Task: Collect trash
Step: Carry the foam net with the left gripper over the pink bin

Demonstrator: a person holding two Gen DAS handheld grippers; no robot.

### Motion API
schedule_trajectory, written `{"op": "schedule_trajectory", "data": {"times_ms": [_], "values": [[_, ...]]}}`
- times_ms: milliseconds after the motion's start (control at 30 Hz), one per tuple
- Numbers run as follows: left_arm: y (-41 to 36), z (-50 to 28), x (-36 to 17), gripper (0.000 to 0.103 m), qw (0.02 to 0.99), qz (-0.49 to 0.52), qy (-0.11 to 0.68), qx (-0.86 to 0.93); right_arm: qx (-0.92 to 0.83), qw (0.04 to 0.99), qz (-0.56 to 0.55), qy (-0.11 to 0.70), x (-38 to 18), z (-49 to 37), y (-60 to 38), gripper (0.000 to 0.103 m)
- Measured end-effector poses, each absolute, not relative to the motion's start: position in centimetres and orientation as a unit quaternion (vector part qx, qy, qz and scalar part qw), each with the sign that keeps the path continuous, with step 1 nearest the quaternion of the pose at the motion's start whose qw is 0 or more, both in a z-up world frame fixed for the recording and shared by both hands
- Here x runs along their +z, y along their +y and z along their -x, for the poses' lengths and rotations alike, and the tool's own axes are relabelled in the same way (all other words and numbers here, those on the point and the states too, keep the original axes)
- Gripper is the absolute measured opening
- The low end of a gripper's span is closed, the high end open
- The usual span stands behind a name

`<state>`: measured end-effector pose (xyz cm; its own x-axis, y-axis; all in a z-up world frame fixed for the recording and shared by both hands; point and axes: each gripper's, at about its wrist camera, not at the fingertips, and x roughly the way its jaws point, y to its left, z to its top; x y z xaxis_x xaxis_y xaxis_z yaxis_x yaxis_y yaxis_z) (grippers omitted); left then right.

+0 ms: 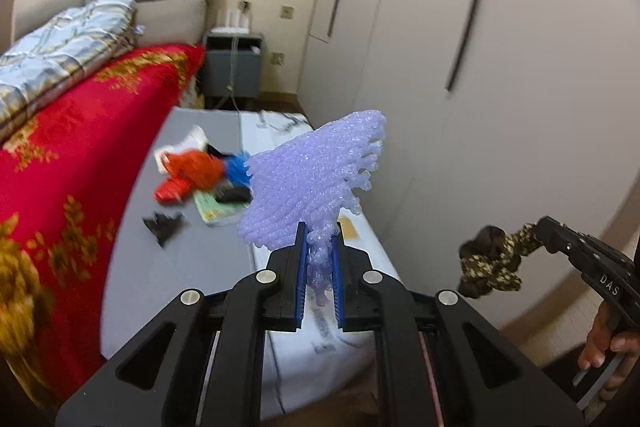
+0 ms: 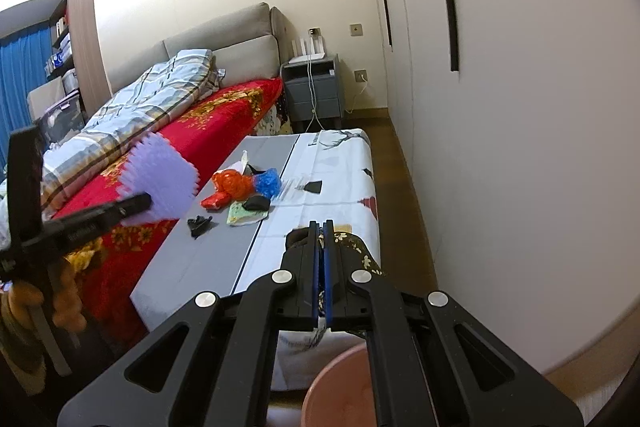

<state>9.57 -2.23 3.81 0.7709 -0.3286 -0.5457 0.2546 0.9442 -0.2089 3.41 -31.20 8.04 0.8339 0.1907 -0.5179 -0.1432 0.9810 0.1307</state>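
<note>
My left gripper (image 1: 320, 227) is shut on a lilac foam net (image 1: 316, 183), held up in the air above the low table (image 1: 168, 287). From the right wrist view the same left gripper (image 2: 140, 203) and foam net (image 2: 160, 179) hang at the left, over the bed's edge. My right gripper (image 2: 322, 225) is shut on a dark floral cloth scrap (image 2: 360, 247). That scrap (image 1: 490, 263) dangles from the right gripper (image 1: 540, 227) in the left wrist view. More trash lies on the table: red plastic (image 2: 228, 187), blue plastic (image 2: 266, 183), a green packet (image 2: 242, 217), a black scrap (image 2: 200, 225).
A pink bin (image 2: 336, 387) shows its rim below my right gripper at the table's near end. A bed with a red blanket (image 2: 208, 131) runs along the table's left side. A grey nightstand (image 2: 316, 87) stands at the back; wardrobe doors (image 2: 520, 107) line the right.
</note>
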Motion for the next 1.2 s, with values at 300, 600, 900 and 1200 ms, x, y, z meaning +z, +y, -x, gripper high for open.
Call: {"op": "schedule_trajectory", "data": {"times_ms": [300,600,900,1200], "values": [[-7.9,-5.5,1.7,0.011,0.917,0.037,0.329,-0.224,0.057,0.951,-0.042,0.3,6.6,1.9,-32.2,0.002],[-14.0,-5.6,-0.4,0.011,0.885,0.005,0.364,-0.292,-0.013,0.949,-0.058,0.311,4.9,2.9,-34.7,0.002],[-18.2,-6.7,-3.6,0.011,0.848,-0.02,0.407,-0.338,-0.075,0.929,-0.07,0.356,1.0,1.6,-37.0,0.002],[-20.8,-7.4,-5.6,0.011,0.824,-0.05,0.438,-0.355,-0.114,0.913,-0.082,0.384,-1.0,0.6,-39.3,0.002]]}}
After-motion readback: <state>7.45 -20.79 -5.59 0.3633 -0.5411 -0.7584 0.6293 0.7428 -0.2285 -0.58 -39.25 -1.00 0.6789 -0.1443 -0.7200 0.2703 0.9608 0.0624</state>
